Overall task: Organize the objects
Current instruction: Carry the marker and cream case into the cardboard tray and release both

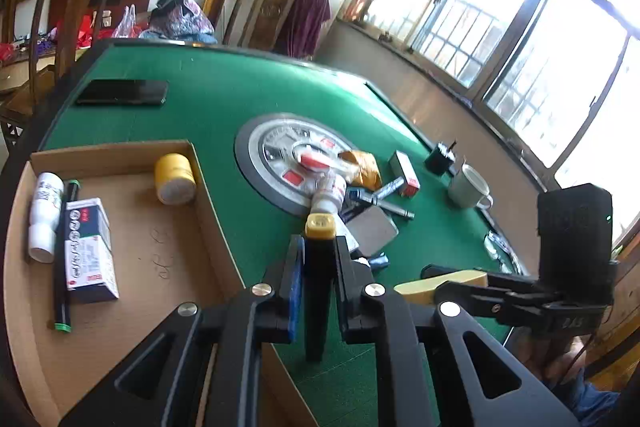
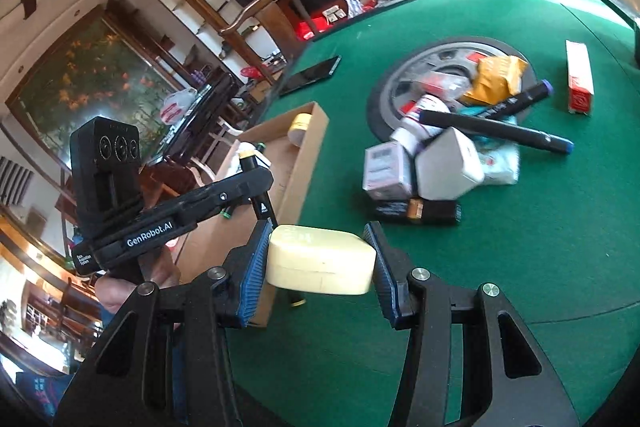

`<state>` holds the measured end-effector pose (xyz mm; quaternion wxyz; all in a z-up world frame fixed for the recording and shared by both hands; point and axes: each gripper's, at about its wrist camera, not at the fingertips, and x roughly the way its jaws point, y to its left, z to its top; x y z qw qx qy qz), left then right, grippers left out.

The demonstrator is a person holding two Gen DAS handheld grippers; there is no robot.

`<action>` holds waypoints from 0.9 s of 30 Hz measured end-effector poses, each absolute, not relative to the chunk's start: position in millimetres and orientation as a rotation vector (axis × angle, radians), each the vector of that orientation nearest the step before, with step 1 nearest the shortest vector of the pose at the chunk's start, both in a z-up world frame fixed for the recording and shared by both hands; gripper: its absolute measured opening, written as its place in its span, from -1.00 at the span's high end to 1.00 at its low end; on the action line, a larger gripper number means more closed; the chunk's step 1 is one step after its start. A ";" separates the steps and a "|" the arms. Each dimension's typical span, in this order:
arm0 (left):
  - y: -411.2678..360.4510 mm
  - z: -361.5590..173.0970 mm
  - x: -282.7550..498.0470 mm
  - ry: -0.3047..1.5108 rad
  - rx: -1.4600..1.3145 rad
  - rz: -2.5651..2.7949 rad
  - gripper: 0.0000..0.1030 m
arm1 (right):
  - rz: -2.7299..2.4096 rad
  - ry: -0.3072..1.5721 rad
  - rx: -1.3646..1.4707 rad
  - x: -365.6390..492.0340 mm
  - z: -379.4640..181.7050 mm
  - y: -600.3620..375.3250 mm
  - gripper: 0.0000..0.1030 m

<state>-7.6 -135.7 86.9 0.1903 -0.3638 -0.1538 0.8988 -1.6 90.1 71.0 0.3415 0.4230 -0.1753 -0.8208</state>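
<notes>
My left gripper is shut on a black marker with a yellow cap, held above the green table just right of the cardboard tray. The tray holds a white bottle, a green-capped marker, a white box and a yellow-lidded jar. My right gripper is shut on a cream soap-like block, held above the table beside the tray's corner. It also shows in the left wrist view. A pile of loose objects lies near the table's centre.
The pile has black markers, white boxes, a yellow packet and a black-and-gold box. A red-and-white box lies apart. A phone, a white mug and a black cup are on the table.
</notes>
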 end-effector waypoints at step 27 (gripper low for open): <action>-286.5 85.8 64.8 -0.588 -1.135 2.796 0.73 | -1.774 -0.207 1.148 40.7 62.5 -73.2 0.08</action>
